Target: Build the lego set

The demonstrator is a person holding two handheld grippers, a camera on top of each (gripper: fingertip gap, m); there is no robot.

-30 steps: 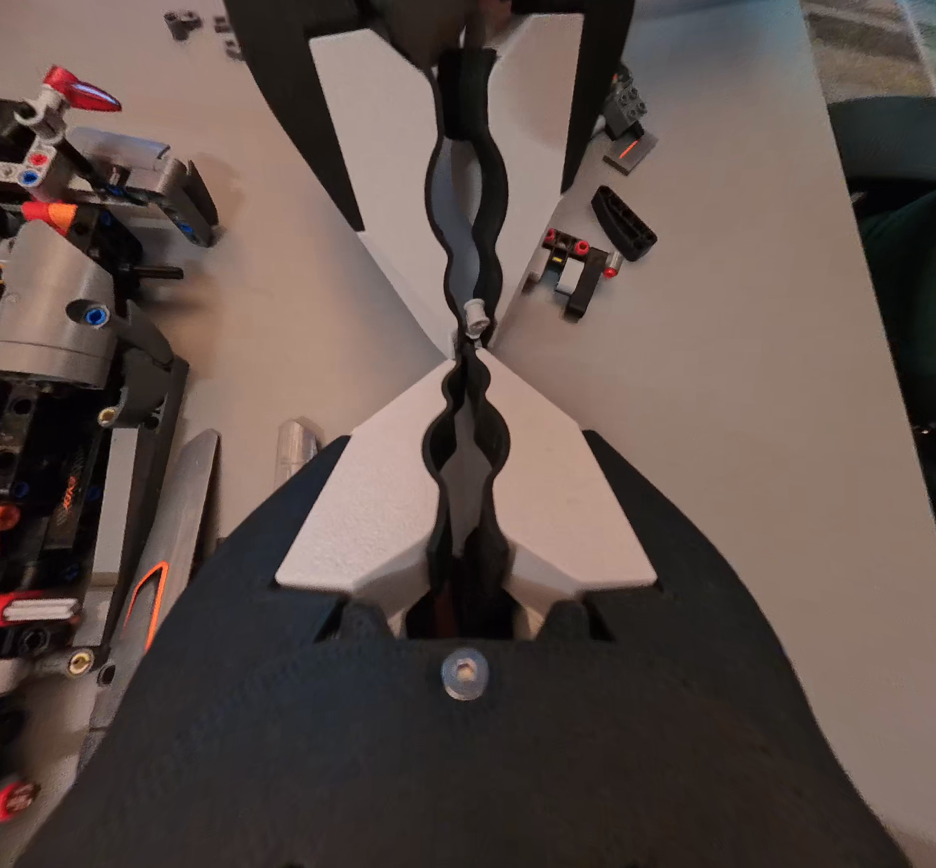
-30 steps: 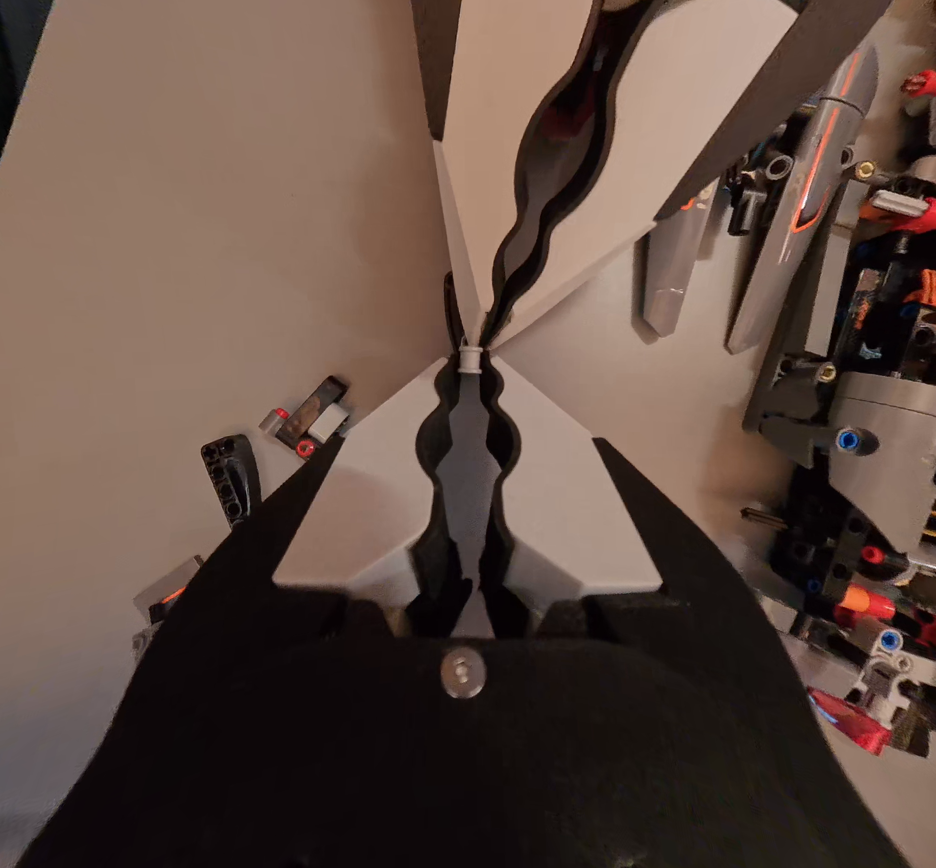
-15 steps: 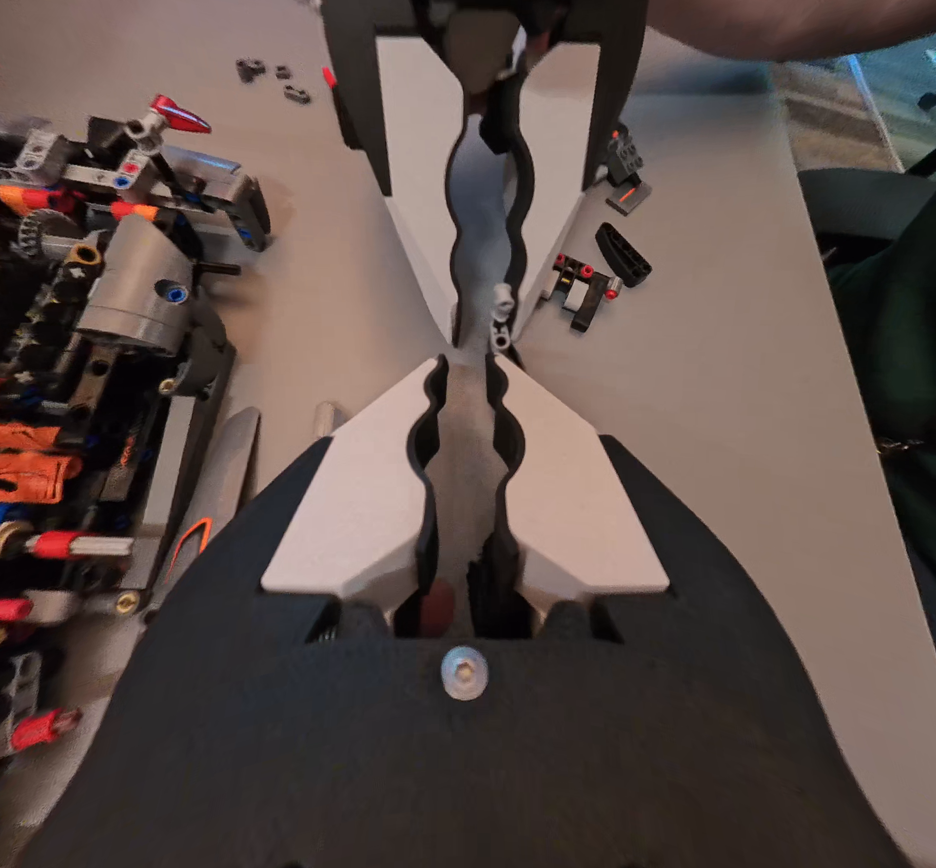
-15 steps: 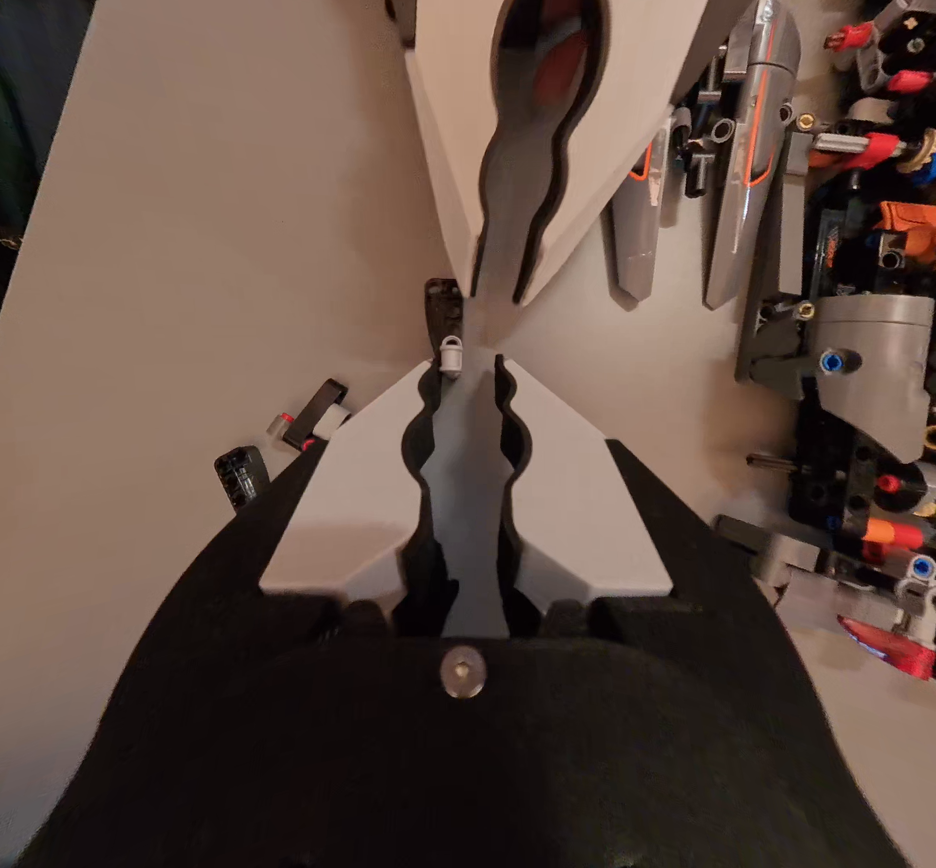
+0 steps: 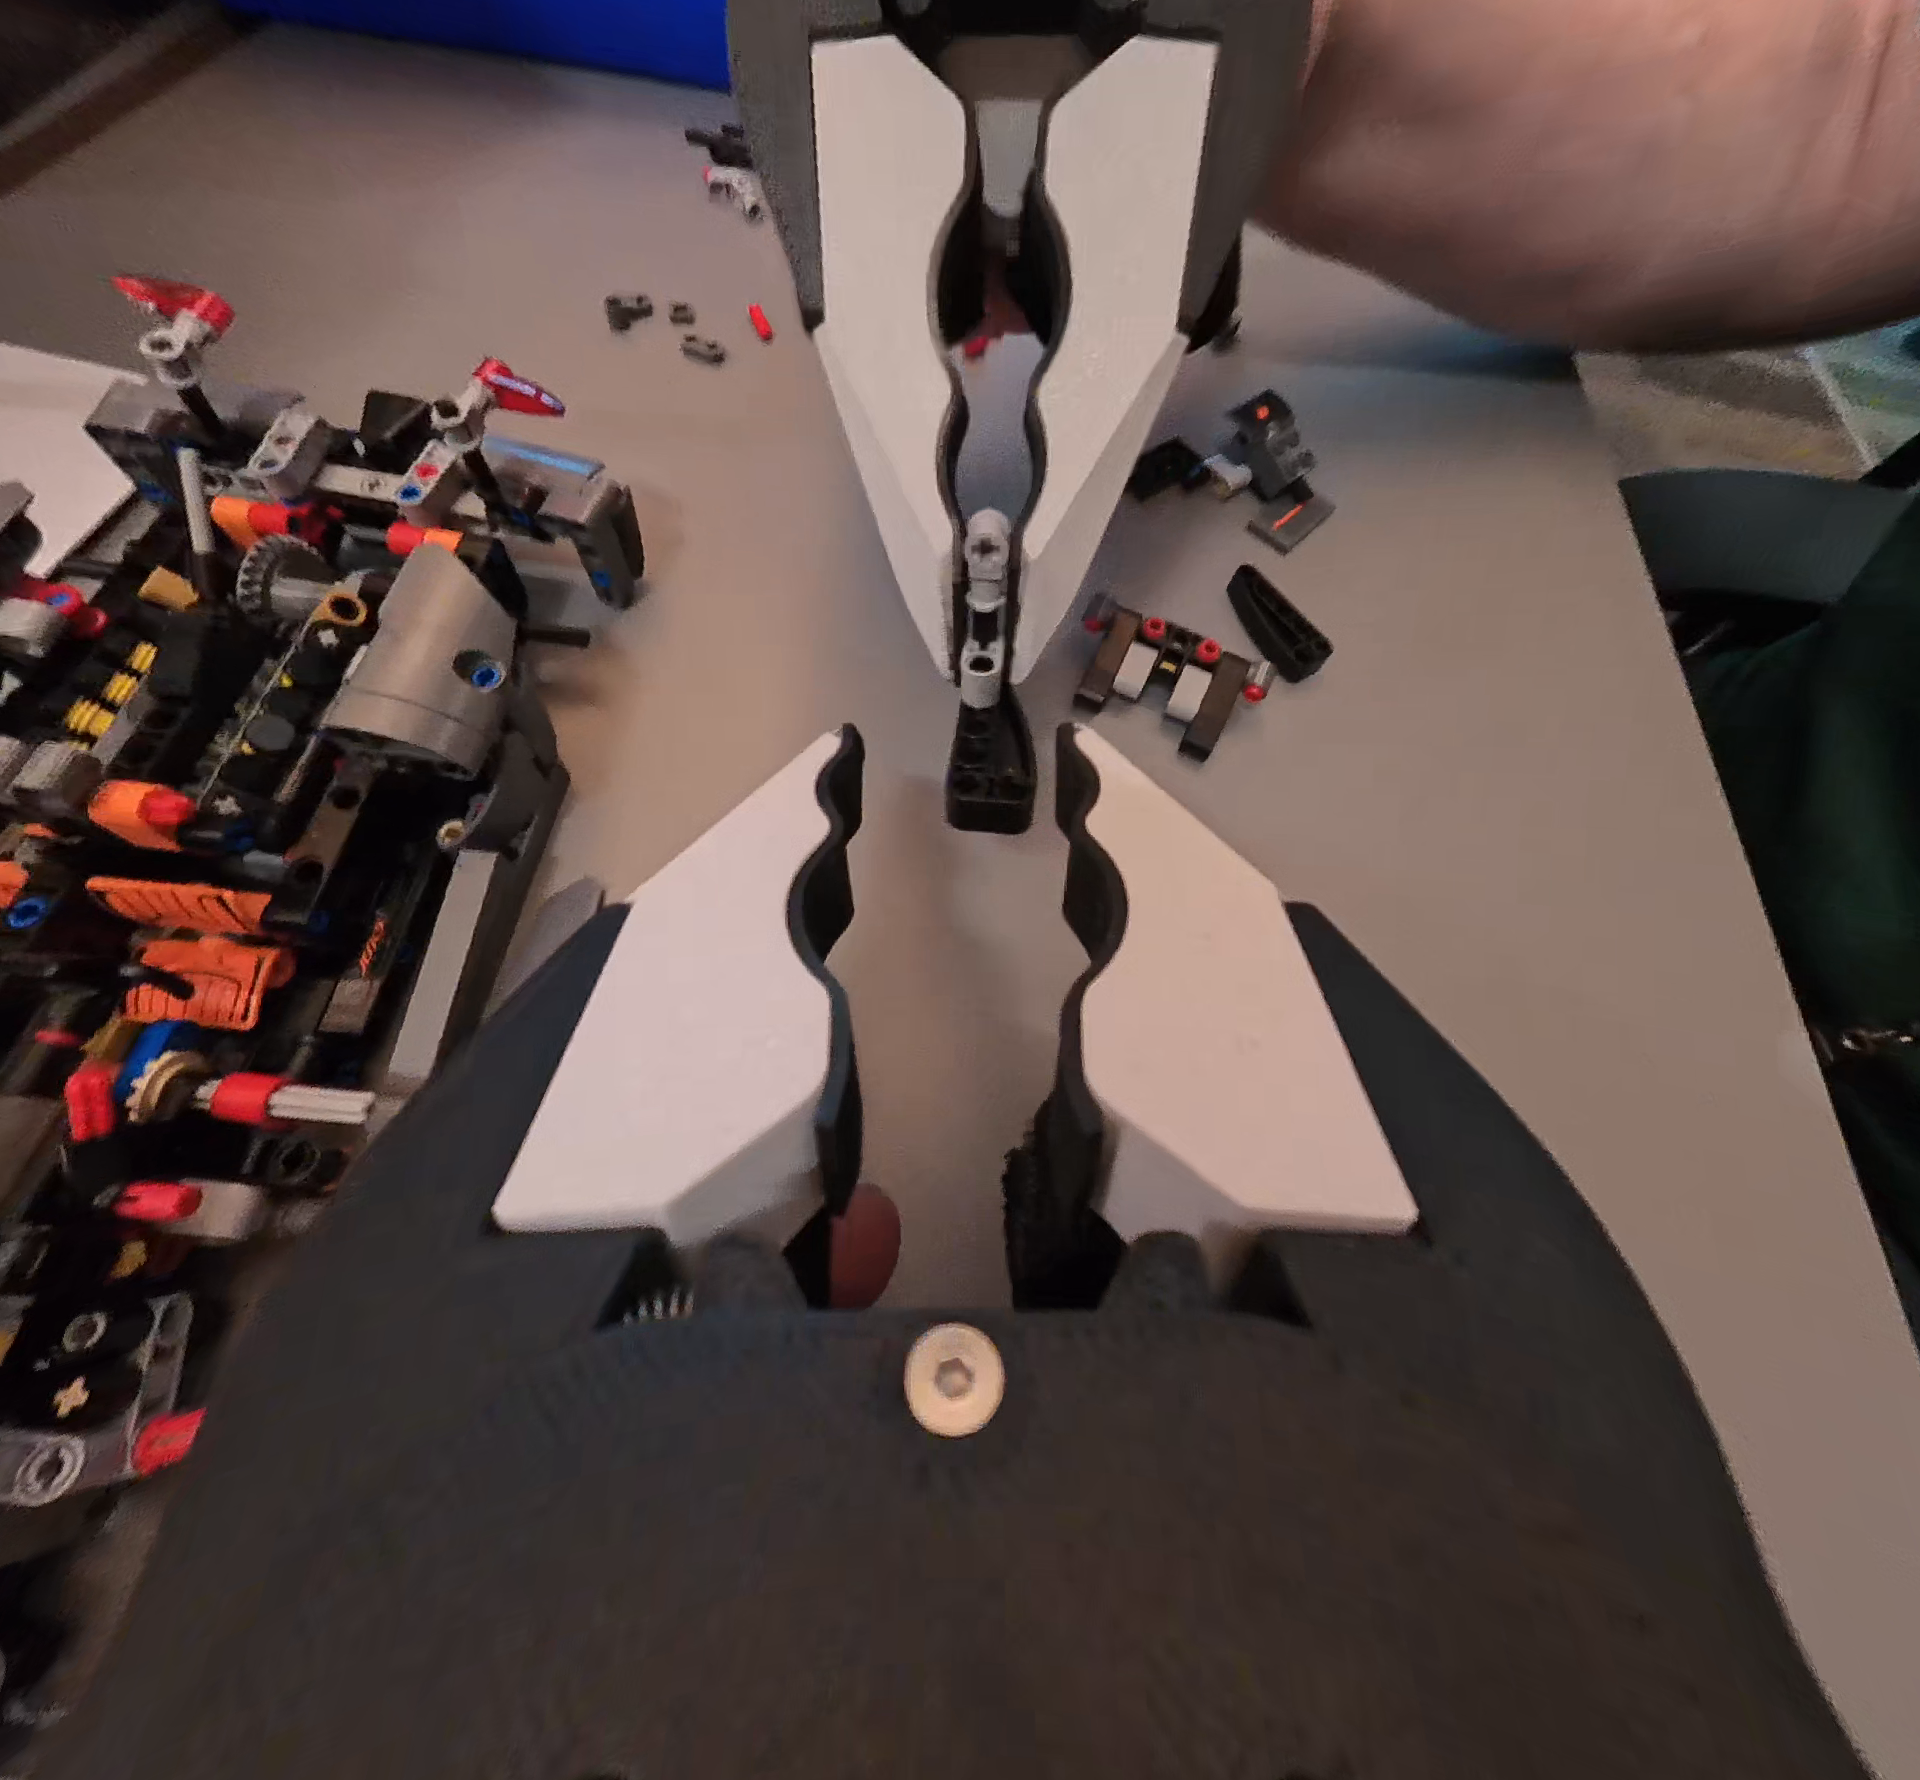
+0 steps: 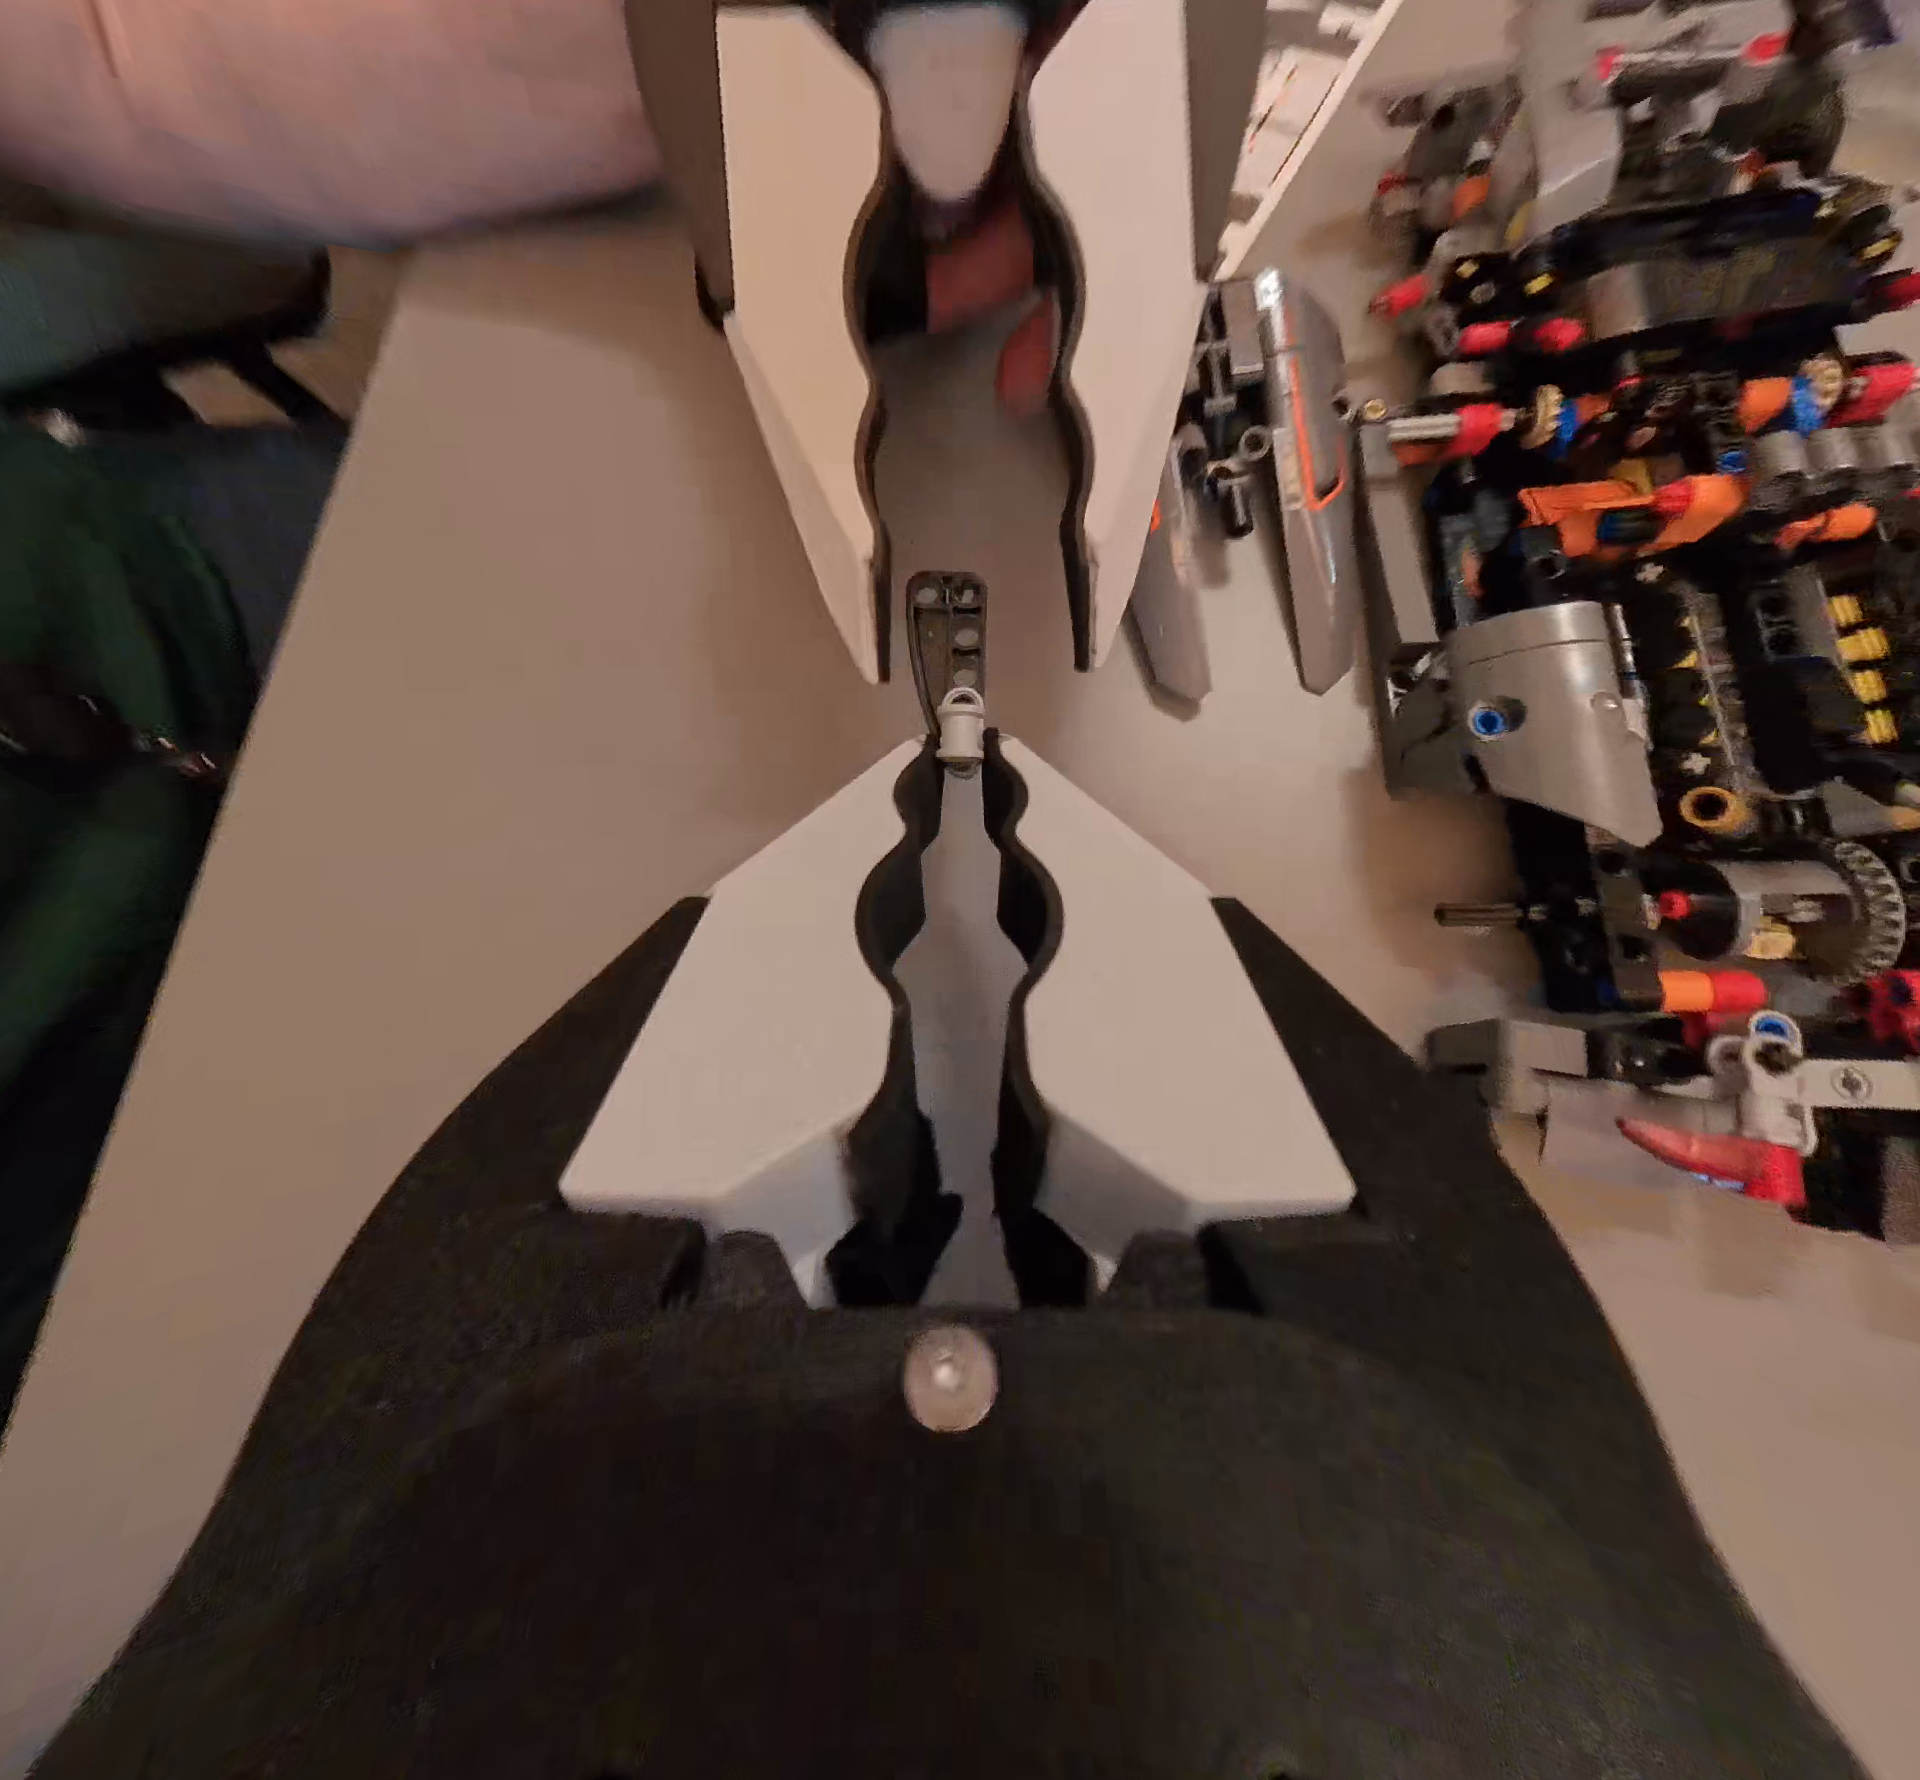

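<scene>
My right gripper (image 6: 958, 745) is shut on a small grey connector (image 6: 958, 720). A black holed beam (image 6: 943, 627) sticks out beyond the connector and looks joined to it. My left gripper (image 5: 958, 751) is open and empty, and faces the right gripper tip to tip. The black beam (image 5: 987, 774) hangs just ahead of its open jaws, apart from both fingers. In the left wrist view the right gripper (image 5: 982, 665) comes down from the top, pinching the grey connector (image 5: 982, 676). In the right wrist view the left gripper (image 6: 977, 665) is open around the beam's far end.
A large partly built Technic car (image 5: 312, 691) lies at the table's left; it also shows in the right wrist view (image 6: 1662, 587). Grey body panels (image 6: 1299, 483) lie beside it. A small black-and-grey assembly (image 5: 1174, 681), a black curved piece (image 5: 1278, 624) and other loose bits (image 5: 675, 328) lie about. A forearm (image 5: 1610, 151) reaches in from the right. My two grippers' fingertips are within a few centimetres of each other.
My left gripper has opened, let go of the piece and drawn back from the right gripper. The right gripper still holds the grey connector with the black beam.
</scene>
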